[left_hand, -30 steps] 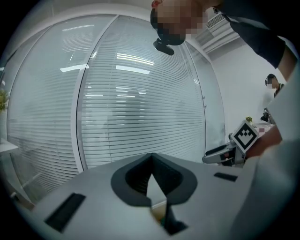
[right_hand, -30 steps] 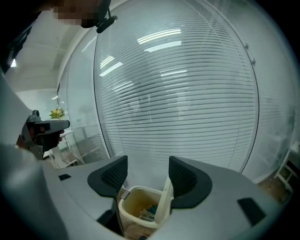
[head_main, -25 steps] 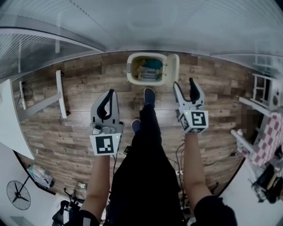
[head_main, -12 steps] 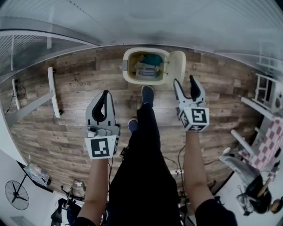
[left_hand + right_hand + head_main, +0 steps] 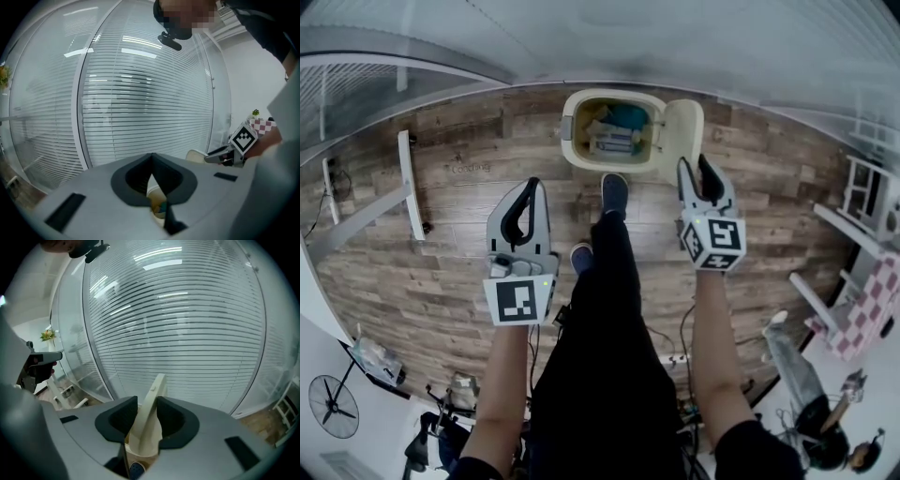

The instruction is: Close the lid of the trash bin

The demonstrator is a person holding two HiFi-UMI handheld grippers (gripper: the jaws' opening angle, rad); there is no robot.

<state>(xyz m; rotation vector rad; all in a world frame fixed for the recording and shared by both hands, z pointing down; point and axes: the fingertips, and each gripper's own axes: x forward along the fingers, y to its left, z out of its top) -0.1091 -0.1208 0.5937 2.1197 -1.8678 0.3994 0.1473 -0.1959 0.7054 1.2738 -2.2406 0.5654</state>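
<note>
Our left gripper (image 5: 532, 187) hangs with jaws together, empty, the trash bin (image 5: 572, 141) ahead to its right. Our right gripper (image 5: 694, 167) has just been closing its jaws and appears to pinch the upright lid (image 5: 682, 131) by its edge. We judge it light, stiff, smooth plastic, best held near that edge.

One trash bin (image 5: 571, 133), one lid (image 5: 683, 133), two grippers (image 5: 532, 189) (image 5: 694, 169)

Cream trash bin (image 5: 568, 131), open, on the wood floor just ahead of my shoe, packaging and blue waste visible inside. Its lid (image 5: 682, 131) stands raised, edge-on, along the bin's right side as I look down.
</note>
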